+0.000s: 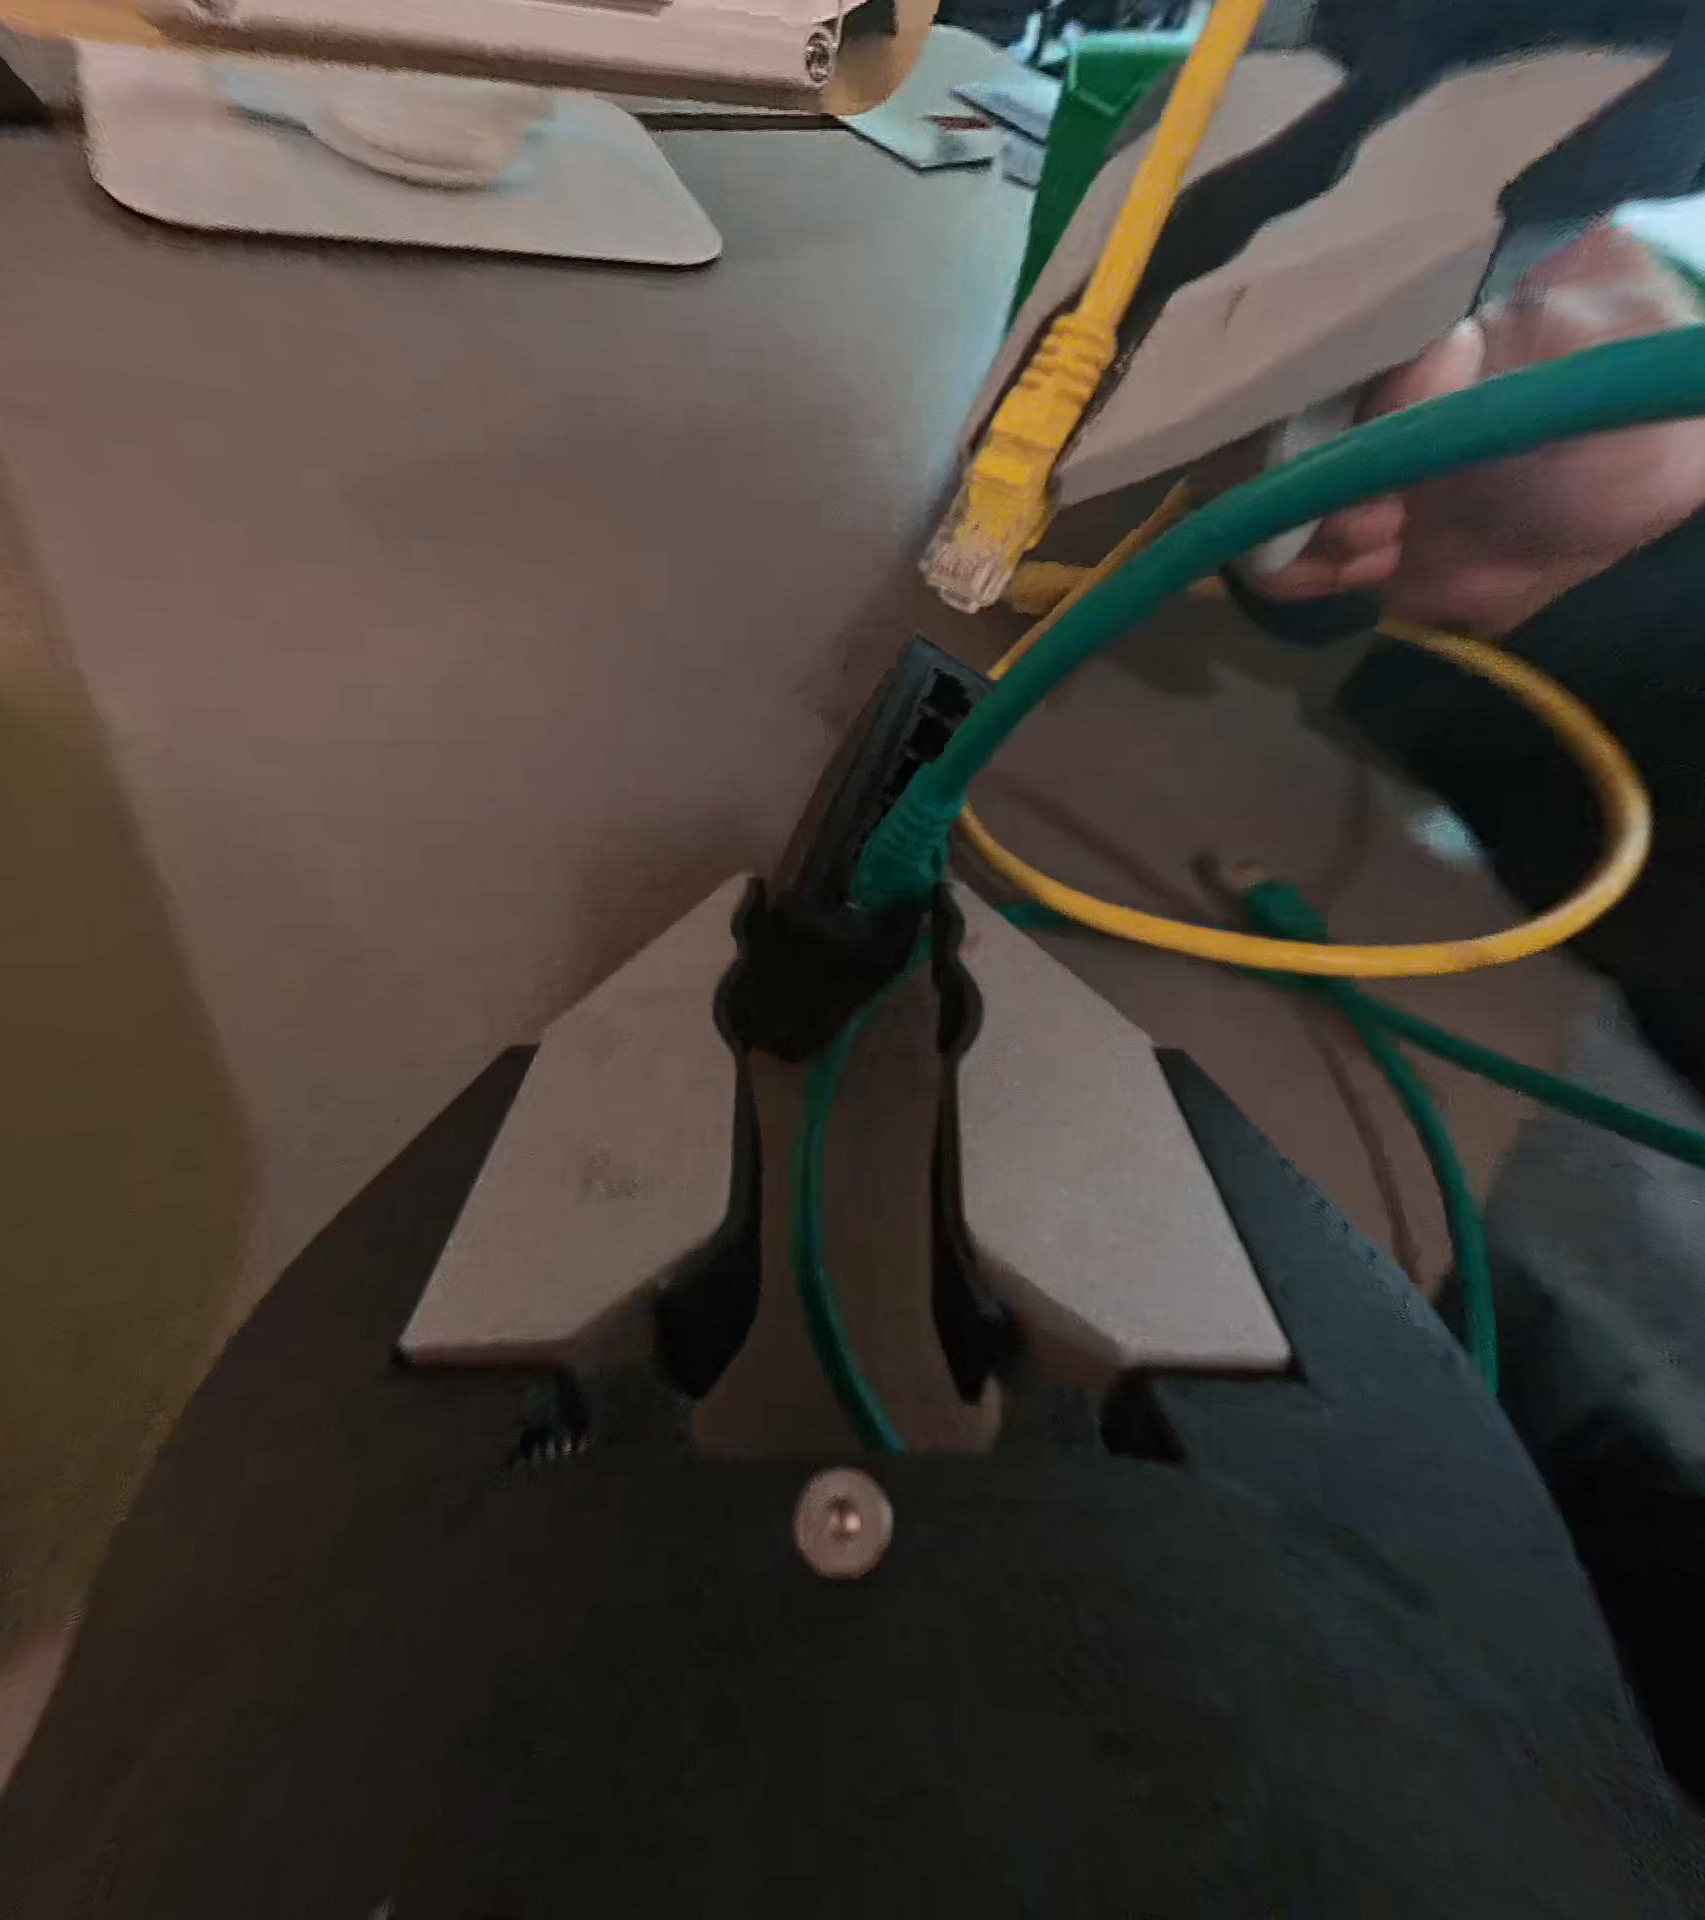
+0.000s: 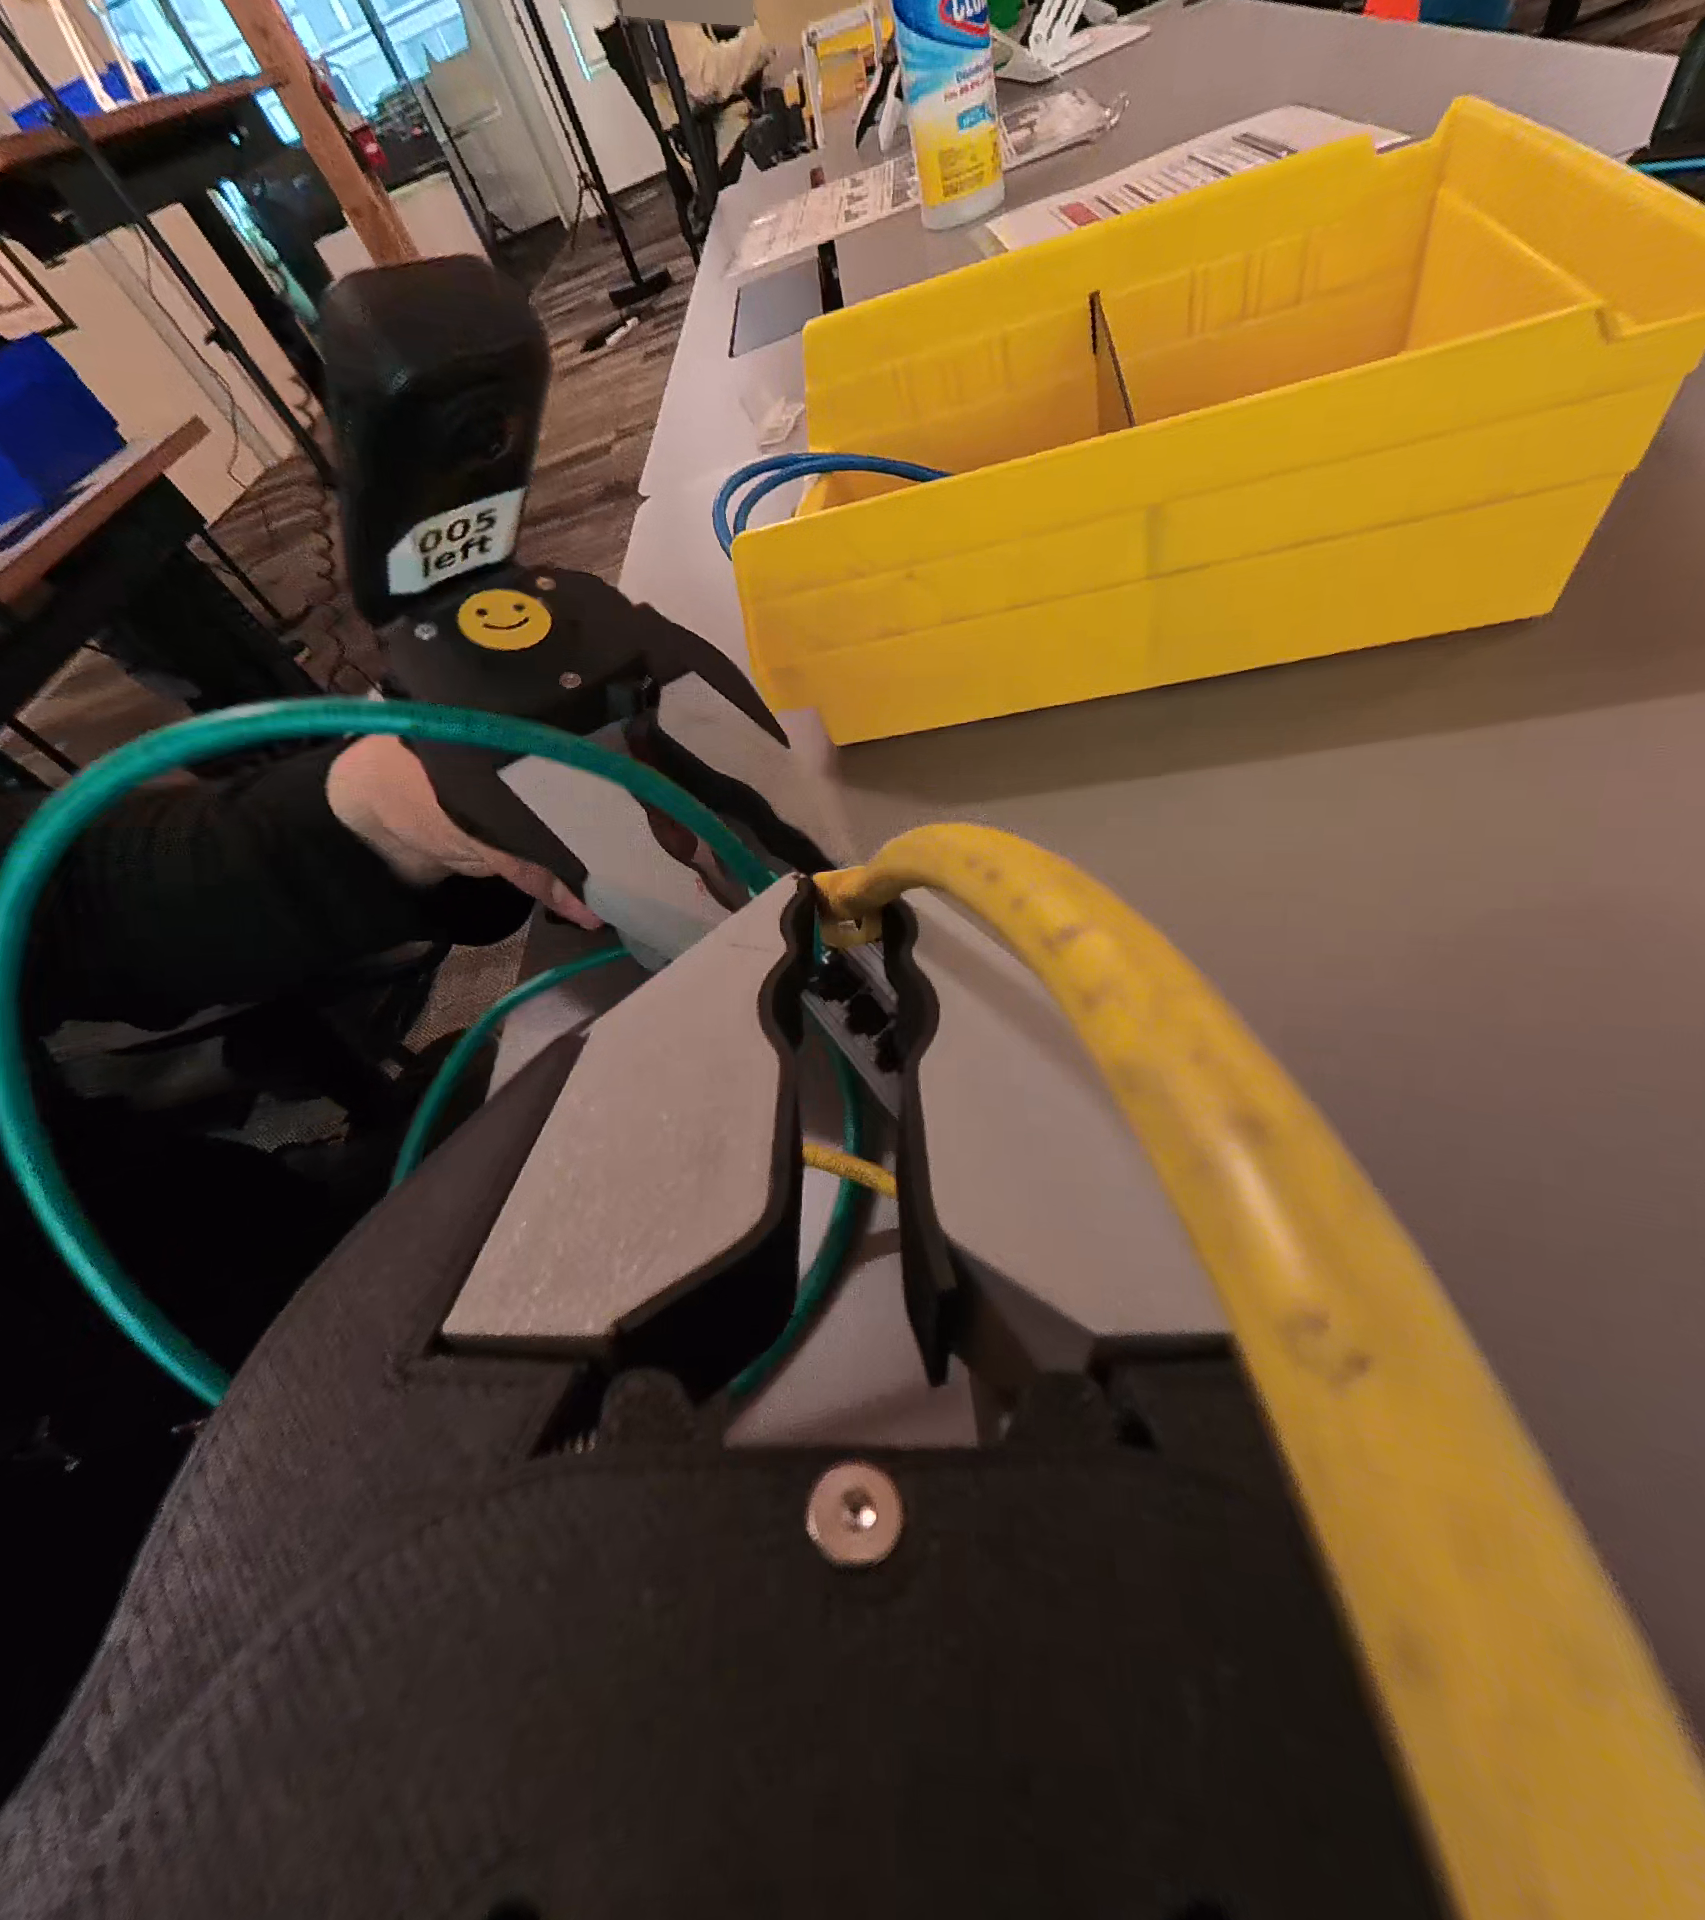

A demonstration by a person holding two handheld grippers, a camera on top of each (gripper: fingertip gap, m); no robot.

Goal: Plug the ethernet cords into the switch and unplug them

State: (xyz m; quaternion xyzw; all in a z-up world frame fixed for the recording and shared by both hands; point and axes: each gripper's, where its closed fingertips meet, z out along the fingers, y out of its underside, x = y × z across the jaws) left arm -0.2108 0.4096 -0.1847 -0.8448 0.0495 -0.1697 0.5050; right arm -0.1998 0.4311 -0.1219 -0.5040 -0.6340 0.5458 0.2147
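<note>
In the left wrist view, the left gripper has its fingers closed on the near end of the small black switch, holding it up off the brown desk. A green cord is plugged into the switch near the fingers, and the ports farther along look empty. To the far right, the right gripper holds a yellow cord by the boot just behind its clear plug, which hangs just above the switch and is not in yet. In the right wrist view, the right gripper's fingers are closed on the yellow boot at their tips, with the switch's ports seen just past them. A yellow bin with a blue cord sits far back on the desk. The cords look light and bendy, so they will flop. The plug looks hard, with a small clip that could snap. I think it is best to hold the stiff boot right behind the plug.
</note>
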